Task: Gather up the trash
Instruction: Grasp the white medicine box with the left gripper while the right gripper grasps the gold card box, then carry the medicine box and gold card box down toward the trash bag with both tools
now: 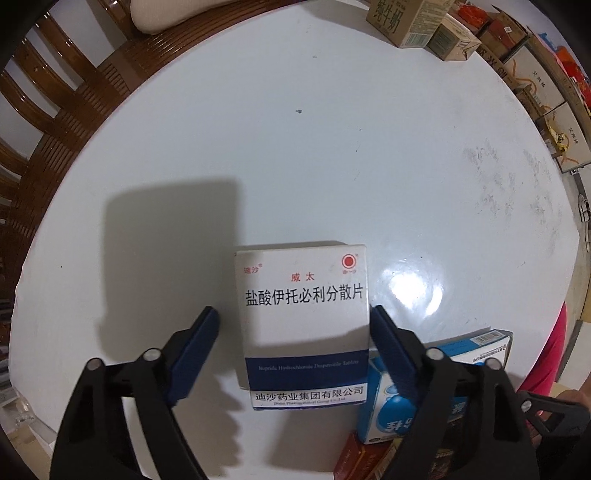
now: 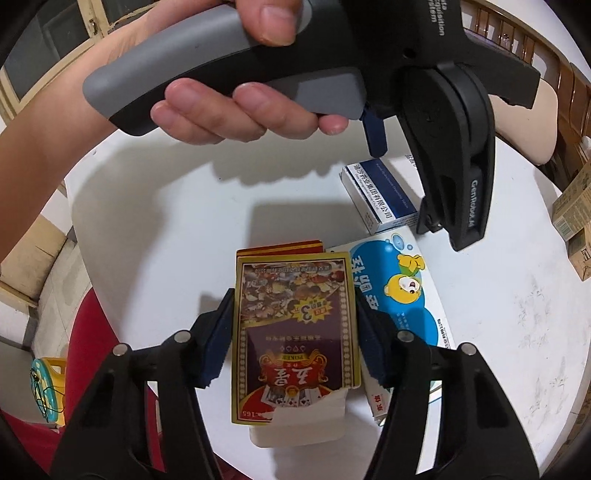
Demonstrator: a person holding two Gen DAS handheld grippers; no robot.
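A white and blue medicine box (image 1: 303, 314) lies flat on the round white table (image 1: 332, 166). My left gripper (image 1: 292, 310) points down over it with the box between its jaws. The right pad (image 1: 384, 339) touches the box's side, while the left pad (image 1: 199, 343) stands a little apart, so it is open. My right gripper (image 2: 294, 295) is shut on a gold-edged playing-card box (image 2: 295, 332), with both pads against its long sides. Beside it lies a blue and white box with a cartoon bear (image 2: 402, 291). The medicine box (image 2: 380, 195) lies further back.
A hand (image 2: 236, 107) holds the left gripper's grey handle above the table. Cardboard cartons (image 1: 424, 26) stand at the far edge, and more are stacked beyond it (image 1: 535, 85). Wooden chairs (image 1: 55, 122) ring the left side. A red stool (image 2: 92, 332) is below the near edge.
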